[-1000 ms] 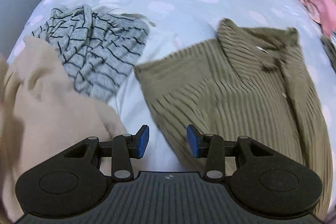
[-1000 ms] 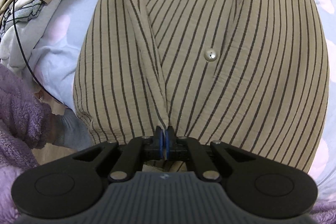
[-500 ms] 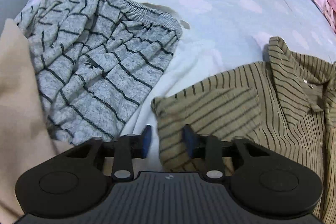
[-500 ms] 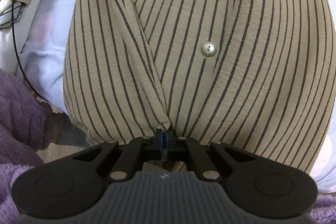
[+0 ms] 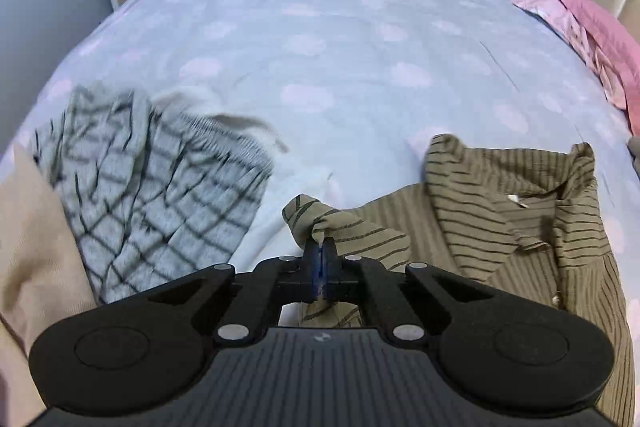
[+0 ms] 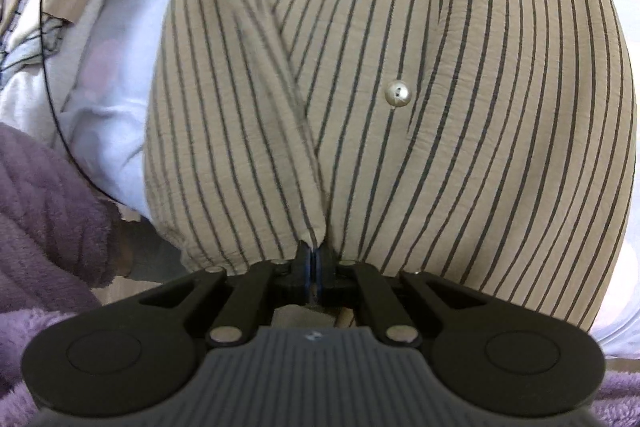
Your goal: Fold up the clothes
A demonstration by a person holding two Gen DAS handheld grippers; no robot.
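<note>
The bed carries the olive striped shirt, right of the grey checked garment; left tongs, spread a moment ago, now pinch its sleeve corner, right tongs stay clamped on its hem, ready for folding

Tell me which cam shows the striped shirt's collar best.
Left wrist view: the striped shirt's collar lies open at the far end, label visible, while the left gripper pinches a corner. The right wrist view shows only the shirt's buttoned front and the right gripper clamped on its hem; no collar.
</note>
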